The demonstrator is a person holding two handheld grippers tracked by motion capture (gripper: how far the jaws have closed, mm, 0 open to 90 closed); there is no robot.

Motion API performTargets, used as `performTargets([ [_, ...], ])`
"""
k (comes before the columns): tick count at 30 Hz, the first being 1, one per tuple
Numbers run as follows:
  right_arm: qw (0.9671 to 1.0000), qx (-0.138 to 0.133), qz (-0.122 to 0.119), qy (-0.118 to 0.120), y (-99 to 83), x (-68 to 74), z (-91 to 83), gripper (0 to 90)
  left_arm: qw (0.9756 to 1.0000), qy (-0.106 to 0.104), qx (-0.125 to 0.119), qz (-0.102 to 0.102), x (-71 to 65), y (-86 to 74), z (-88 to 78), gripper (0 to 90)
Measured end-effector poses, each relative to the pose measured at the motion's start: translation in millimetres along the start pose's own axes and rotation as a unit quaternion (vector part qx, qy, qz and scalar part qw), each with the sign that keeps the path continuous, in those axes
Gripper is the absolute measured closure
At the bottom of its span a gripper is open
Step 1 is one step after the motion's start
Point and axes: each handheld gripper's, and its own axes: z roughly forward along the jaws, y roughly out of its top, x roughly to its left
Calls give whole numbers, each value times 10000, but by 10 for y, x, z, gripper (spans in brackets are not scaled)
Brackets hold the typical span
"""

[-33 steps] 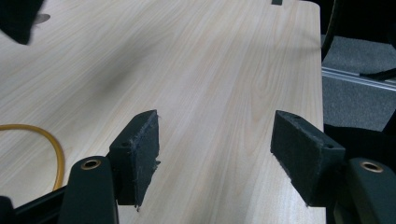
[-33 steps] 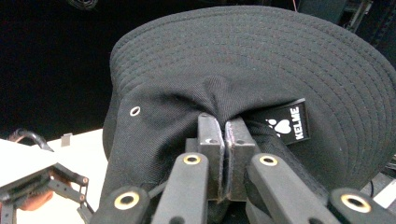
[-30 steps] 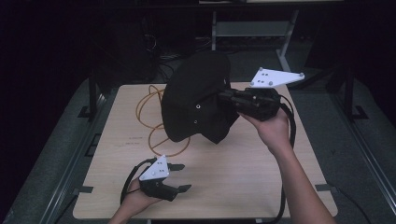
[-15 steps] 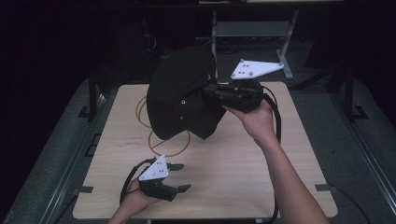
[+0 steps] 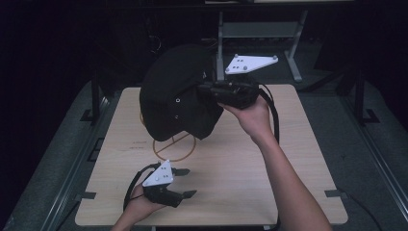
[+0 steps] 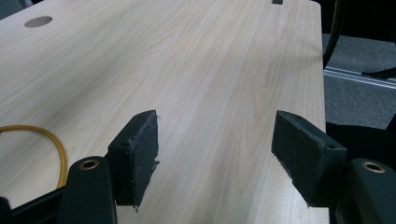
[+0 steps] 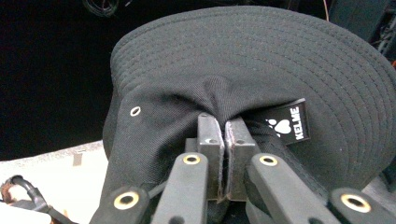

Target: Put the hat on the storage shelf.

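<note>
Hat (image 7: 243,70) fabric pinched between right gripper (image 7: 223,140) fingers; left gripper (image 6: 215,154) fingers spread, empty.

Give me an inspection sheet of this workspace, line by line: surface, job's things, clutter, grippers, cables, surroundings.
Surface: light wood table, bare across its near right part.
Job's things: black hat, lifted off the table, crown fabric pinched.
Clutter: yellow cord looped on the table under the hat.
Grippers: right gripper has its jaws shut on the hat; left gripper is low over the table's near edge, jaws open, nothing between them.
Cables: a black cable trails from the right gripper.
Surroundings: dark room, metal stand behind the table, grey floor beside it.
</note>
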Motion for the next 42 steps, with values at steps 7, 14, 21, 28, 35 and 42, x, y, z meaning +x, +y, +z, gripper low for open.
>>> performTargets([
  [7, 10000, -6, -37, 71, 83, 8, 145, 873, 10000, -8, -7, 88, 1, 5, 2, 313],
  [14, 9999, 24, 11, 127, 140, -16, 290, 873, 10000, 2, -27, 27, 3, 0, -2, 313],
  [21, 9997, 30, 90, 204, 213, -39, 439, 873, 10000, -8, -31, 35, 2, 6, 6, 313],
  [28, 9992, 34, 226, 337, 270, -46, 691, 872, 10000, -50, 0, 55, -4, 12, 21, 313],
  [35, 9984, 80, 363, 416, 280, -60, 914, 871, 9999, -88, -35, 69, -22, 35, 33, 313],
  [42, 9979, 253, 428, 425, 268, -89, 1165, 869, 9999, -96, -8, 104, -16, 35, 45, 313],
])
